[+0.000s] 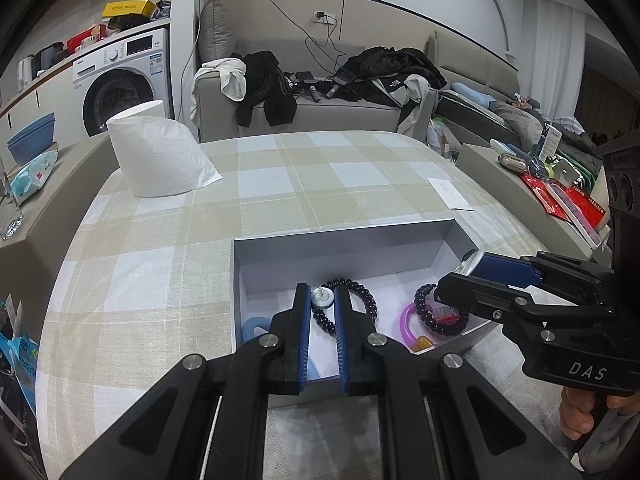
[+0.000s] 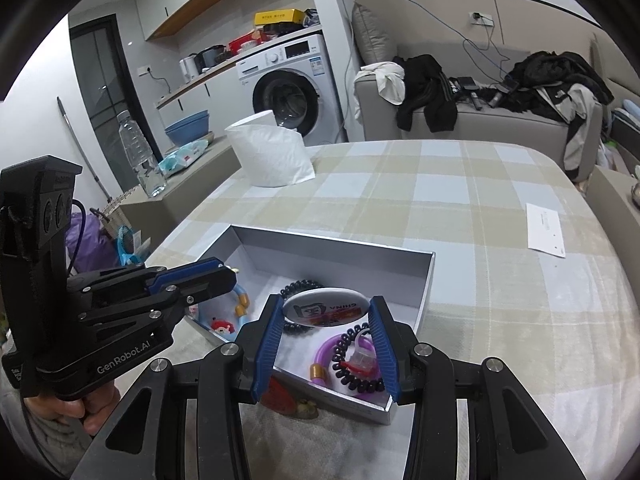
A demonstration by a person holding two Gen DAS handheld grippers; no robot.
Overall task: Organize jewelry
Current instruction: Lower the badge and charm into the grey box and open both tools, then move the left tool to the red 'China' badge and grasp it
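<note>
An open white box (image 1: 340,248) (image 2: 424,280) sits on the checked tablecloth. My left gripper (image 1: 323,294) is shut on a small white round piece (image 1: 322,296), held over the box; in the right wrist view this gripper (image 2: 230,274) shows edge-on. My right gripper (image 2: 325,306) (image 1: 460,266) is shut on a round white badge (image 2: 324,307) with a printed picture, above the box. Inside lie a black bead bracelet (image 1: 362,292) (image 2: 296,286), a black coil hair tie (image 1: 440,322) (image 2: 352,364), a purple ring (image 1: 408,328) (image 2: 324,354) and a light blue ring (image 1: 252,326) (image 2: 240,294).
A white tissue roll (image 1: 156,152) (image 2: 268,152) stands at the far left of the table. A white paper slip (image 1: 450,194) (image 2: 546,230) lies at the far right. A red item (image 2: 280,396) lies on the cloth by the box's near wall. Sofas with clothes surround the table.
</note>
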